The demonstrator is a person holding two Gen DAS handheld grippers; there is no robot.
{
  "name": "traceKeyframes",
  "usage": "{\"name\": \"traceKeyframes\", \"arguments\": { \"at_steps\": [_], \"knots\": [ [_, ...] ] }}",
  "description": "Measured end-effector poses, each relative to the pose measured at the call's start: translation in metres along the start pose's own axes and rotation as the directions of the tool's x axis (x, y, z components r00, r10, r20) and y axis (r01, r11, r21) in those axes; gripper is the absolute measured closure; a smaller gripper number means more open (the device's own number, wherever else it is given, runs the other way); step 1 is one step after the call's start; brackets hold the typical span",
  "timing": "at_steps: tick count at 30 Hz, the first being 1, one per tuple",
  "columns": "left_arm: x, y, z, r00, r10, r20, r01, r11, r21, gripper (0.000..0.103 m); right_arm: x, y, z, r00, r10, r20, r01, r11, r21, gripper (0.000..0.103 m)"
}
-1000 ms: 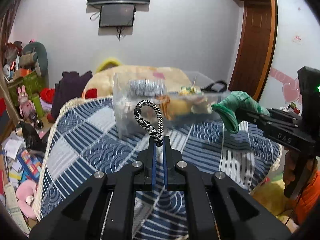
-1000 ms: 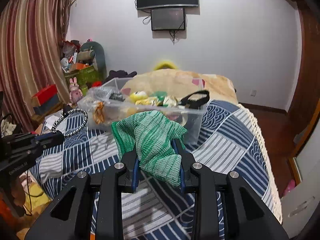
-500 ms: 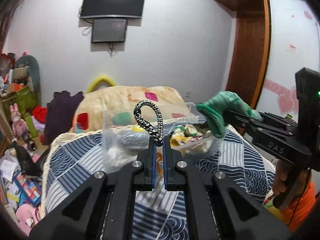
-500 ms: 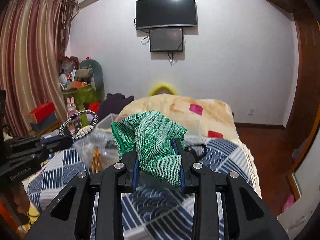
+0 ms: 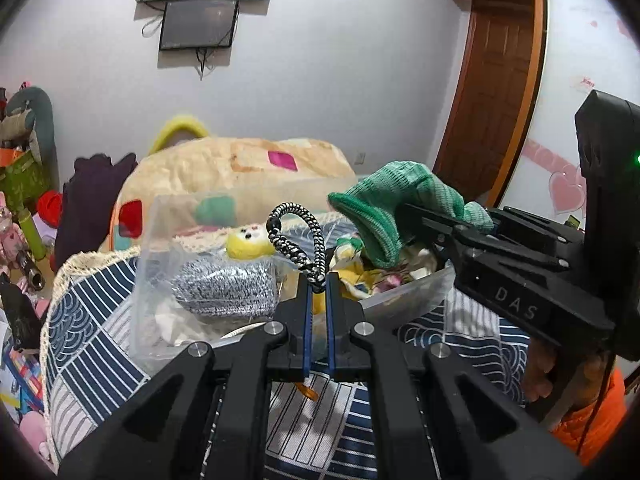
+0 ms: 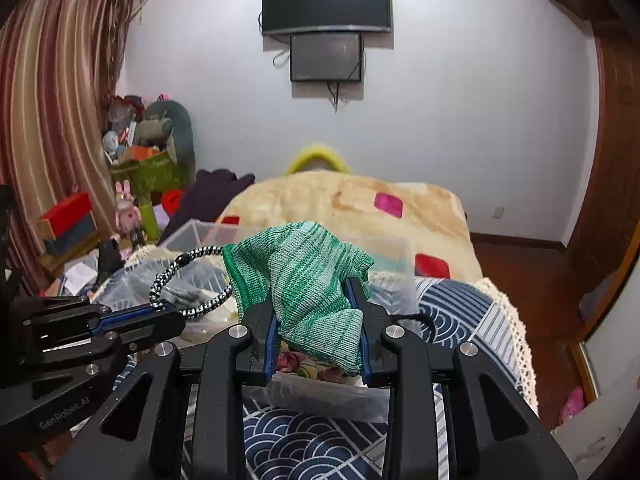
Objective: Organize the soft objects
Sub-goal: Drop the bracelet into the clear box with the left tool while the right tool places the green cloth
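My left gripper [image 5: 316, 286] is shut on a black-and-white braided hair tie [image 5: 296, 242] and holds it over the near edge of a clear plastic bin [image 5: 160, 280] on the bed. The hair tie [image 6: 188, 280] and left gripper [image 6: 168, 312] also show in the right wrist view. My right gripper [image 6: 316, 312] is shut on a green knitted cloth [image 6: 304, 284] above the same bin [image 6: 384, 248]; it appears at the right of the left wrist view [image 5: 400, 212]. The bin holds a grey knit item [image 5: 224, 288], a yellow plush [image 5: 244, 242] and other soft things.
The bin stands on a blue-and-white patterned quilt [image 5: 88, 344]. A beige blanket [image 6: 340, 204] lies behind it. Toys and boxes crowd the floor at the left [image 6: 136, 184]. A wooden door [image 5: 488, 92] is at the right. A TV [image 6: 326, 0] hangs on the far wall.
Both grippers have moved forward and now sit over the bin, each still holding its item. The bin looks closer and lower in both views.
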State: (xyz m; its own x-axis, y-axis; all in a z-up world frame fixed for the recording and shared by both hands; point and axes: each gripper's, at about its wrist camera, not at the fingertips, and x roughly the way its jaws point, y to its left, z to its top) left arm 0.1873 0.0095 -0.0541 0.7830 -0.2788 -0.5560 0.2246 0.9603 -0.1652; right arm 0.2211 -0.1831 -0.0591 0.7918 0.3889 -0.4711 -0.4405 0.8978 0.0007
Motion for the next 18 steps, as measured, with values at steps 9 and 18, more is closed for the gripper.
{"name": "traceKeyframes", "arguments": {
  "at_steps": [9,18],
  "knots": [
    [0.007,0.004,0.001,1.000,0.004,-0.026,-0.004,1.000,-0.016,0.094,0.021,0.002,-0.013,0.996,-0.012,-0.083,0.009,0.999,-0.035,0.071],
    [-0.008,0.002,-0.002,1.000,0.010,-0.016,-0.011,1.000,-0.009,0.089,0.002,-0.006,-0.007,0.998,-0.024,-0.063,0.023,1.000,-0.020,0.055]
  ]
}}
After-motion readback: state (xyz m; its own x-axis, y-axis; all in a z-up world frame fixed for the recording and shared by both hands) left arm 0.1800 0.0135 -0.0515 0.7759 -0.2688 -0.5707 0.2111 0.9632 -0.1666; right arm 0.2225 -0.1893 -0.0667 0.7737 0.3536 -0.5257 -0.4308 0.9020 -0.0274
